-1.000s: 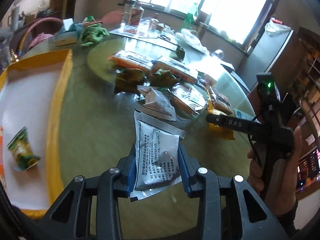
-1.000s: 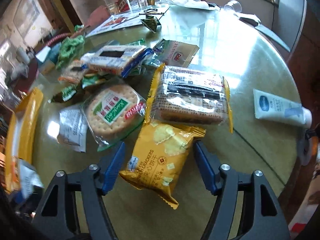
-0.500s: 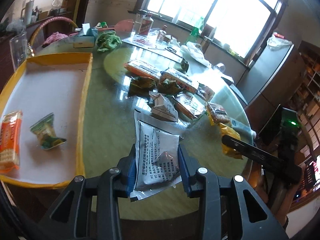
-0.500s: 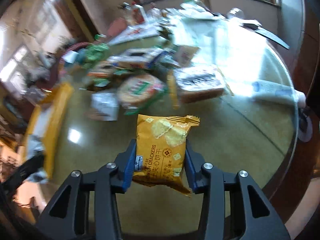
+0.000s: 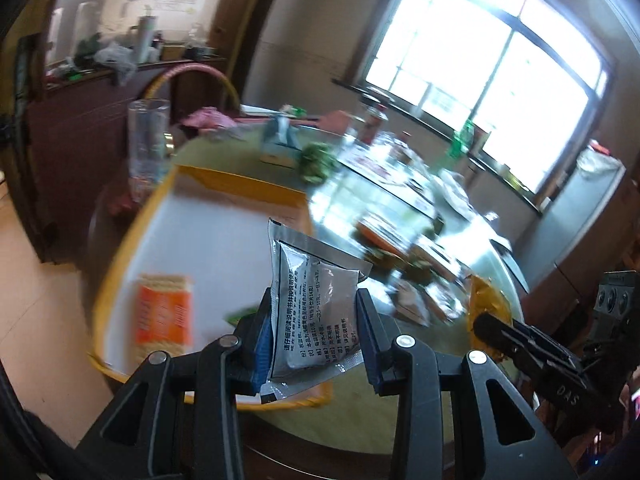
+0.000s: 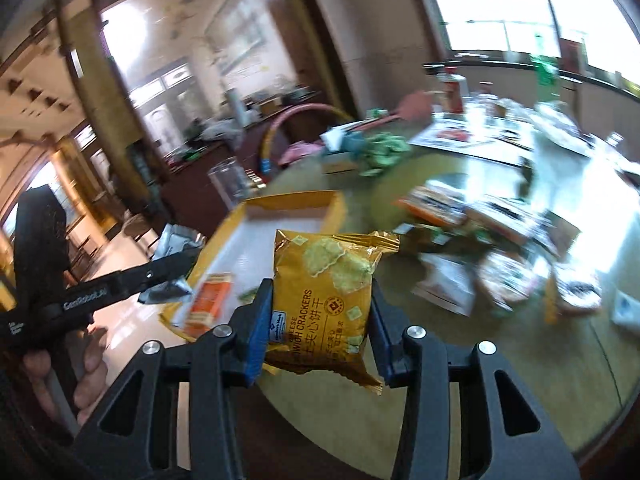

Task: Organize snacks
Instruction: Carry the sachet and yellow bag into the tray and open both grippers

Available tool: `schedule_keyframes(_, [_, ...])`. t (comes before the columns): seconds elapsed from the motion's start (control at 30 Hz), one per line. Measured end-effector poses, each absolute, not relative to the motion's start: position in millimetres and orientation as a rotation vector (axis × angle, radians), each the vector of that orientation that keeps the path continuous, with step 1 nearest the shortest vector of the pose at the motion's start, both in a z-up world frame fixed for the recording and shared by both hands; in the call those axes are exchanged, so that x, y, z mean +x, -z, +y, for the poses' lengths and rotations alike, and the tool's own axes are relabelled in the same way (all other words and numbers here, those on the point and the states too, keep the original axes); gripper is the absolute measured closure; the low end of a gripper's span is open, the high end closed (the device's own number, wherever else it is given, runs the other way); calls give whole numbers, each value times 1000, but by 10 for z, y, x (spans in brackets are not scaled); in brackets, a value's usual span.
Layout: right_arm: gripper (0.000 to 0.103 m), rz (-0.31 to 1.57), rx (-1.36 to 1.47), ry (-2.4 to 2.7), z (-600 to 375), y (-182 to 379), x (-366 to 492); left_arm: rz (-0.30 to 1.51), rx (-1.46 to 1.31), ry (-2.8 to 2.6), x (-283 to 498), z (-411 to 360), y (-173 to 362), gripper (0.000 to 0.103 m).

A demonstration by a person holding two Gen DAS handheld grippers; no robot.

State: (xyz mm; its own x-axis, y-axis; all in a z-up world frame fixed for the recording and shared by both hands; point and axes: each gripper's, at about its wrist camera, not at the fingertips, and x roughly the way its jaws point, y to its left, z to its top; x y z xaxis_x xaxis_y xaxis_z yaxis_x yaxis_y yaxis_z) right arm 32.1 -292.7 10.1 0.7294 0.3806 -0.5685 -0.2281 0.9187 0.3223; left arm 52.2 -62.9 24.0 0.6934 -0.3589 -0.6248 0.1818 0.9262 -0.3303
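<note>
My left gripper [image 5: 316, 332] is shut on a silver foil packet [image 5: 316, 308] with black print, held in the air above the near edge of the yellow-rimmed white tray [image 5: 224, 184]. My right gripper [image 6: 320, 320] is shut on a yellow sandwich cracker bag [image 6: 324, 300], held above the table's near edge, right of the tray [image 6: 292, 204]. An orange cracker pack [image 5: 162, 314] lies in the tray, with a small green snack partly hidden behind my left fingers. The right gripper and its yellow bag [image 5: 486, 300] show at the right of the left wrist view.
A blurred pile of snack packs [image 6: 500, 240] lies on the round glass-topped table [image 6: 520, 380]. A tall clear glass [image 5: 146, 144] stands beside the tray's far corner. A tissue box [image 5: 280, 144], green wrappers [image 5: 318, 160] and bottles [image 5: 372, 120] sit further back near the window.
Both grippers swung left toward the tray, each carrying its packet. The yellow bag, gripped half a second ago, is lifted off the table. The view tilted up.
</note>
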Motion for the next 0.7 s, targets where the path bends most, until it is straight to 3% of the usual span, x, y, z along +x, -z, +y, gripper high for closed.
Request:
schedule_keyframes(0.37, [58,816,161,-441,-1965,238,1420,810,-288,208,1393,-98,71,66])
schedule_keyframes(0.7, [58,969,57,-400,-1443,763,2088,1001,-267,149,2089,52,661,66])
